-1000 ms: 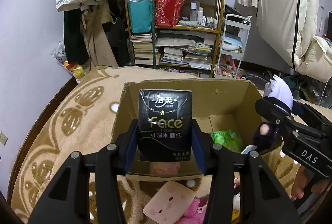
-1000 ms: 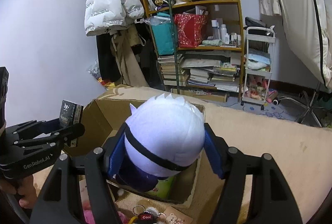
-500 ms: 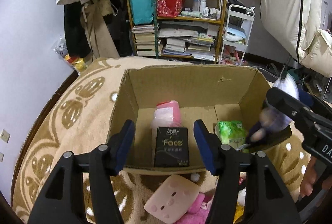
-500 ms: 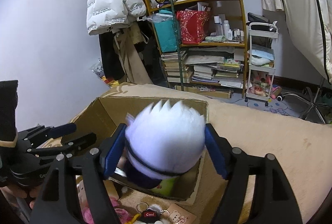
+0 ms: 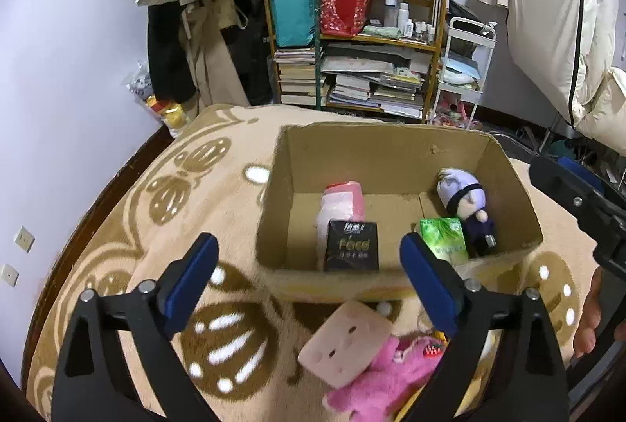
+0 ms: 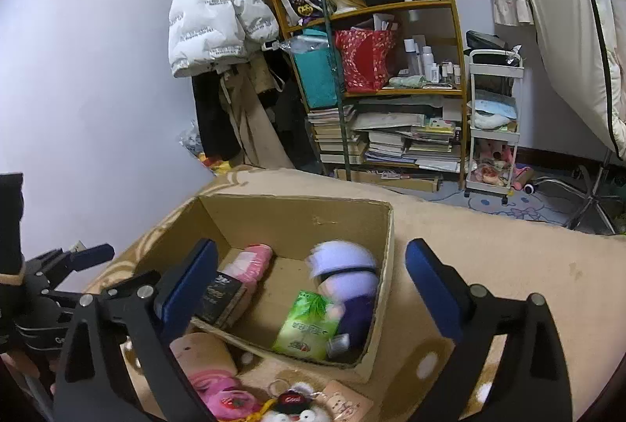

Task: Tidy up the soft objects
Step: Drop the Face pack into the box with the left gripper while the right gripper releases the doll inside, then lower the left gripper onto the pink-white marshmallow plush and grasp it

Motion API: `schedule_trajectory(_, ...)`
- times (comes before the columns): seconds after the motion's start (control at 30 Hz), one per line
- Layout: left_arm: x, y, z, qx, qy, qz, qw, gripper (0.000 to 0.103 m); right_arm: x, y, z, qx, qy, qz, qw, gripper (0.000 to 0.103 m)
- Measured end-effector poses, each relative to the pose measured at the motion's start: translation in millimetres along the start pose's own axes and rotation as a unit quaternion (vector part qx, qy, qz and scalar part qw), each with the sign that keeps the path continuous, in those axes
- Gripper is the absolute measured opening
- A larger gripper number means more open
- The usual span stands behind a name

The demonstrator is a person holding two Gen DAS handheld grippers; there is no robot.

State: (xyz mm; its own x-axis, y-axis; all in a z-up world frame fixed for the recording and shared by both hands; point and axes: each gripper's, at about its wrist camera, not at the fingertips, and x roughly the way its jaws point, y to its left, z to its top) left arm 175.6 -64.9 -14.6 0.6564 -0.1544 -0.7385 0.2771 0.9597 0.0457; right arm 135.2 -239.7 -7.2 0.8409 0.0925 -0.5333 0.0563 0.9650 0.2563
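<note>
Left wrist view: left gripper (image 5: 309,265) and right gripper (image 6: 309,277) jaws opening, empty. Doll (image 5: 467,205) and black tissue pack (image 5: 352,246) lie in box (image 5: 391,144). Risk: next reach snags box rim, tipping contents.

In the open brown cardboard box (image 5: 395,152), the black tissue pack (image 5: 351,245) lies left, the white-haired plush doll (image 5: 467,203) right.

Setting: lived-in bedroom of a home. Evidence: patterned beige blanket (image 5: 164,195) over the bed; wooden shelf (image 6: 395,93) crammed with stacked books, bags, toiletry bottles; white puffer jacket (image 6: 211,23) hung on the wall; white trolley cart (image 6: 495,124).
</note>
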Motion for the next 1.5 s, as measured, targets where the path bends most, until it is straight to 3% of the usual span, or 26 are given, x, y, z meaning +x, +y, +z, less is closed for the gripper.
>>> schedule_trajectory(0.4, -31.8, 12.8, -26.0, 0.005, 0.045, 0.008, 0.999, 0.099, -40.8, 5.3, -17.9, 0.021, 0.033, 0.005, 0.999, 0.103)
schedule_trajectory(0.7, -41.6, 6.3, -44.5, 0.034, 0.081, 0.01, 0.9961, 0.1, -51.1, 15.5, -38.0, 0.045, 0.09, 0.004, 0.995, 0.103)
schedule_trajectory(1.17, -8.3, 21.8, -55.7, 0.012, 0.128, -0.026, 0.9913, 0.1, -39.6, 18.9, -80.2, 0.056, 0.174, 0.01, 0.983, 0.103)
schedule_trajectory(1.5, 20.9, 13.2, -57.0, 0.035, 0.149, -0.044, 0.9872, 0.1, -14.3, 31.4, -104.1, 0.034, 0.231, 0.019, 0.972, 0.103)
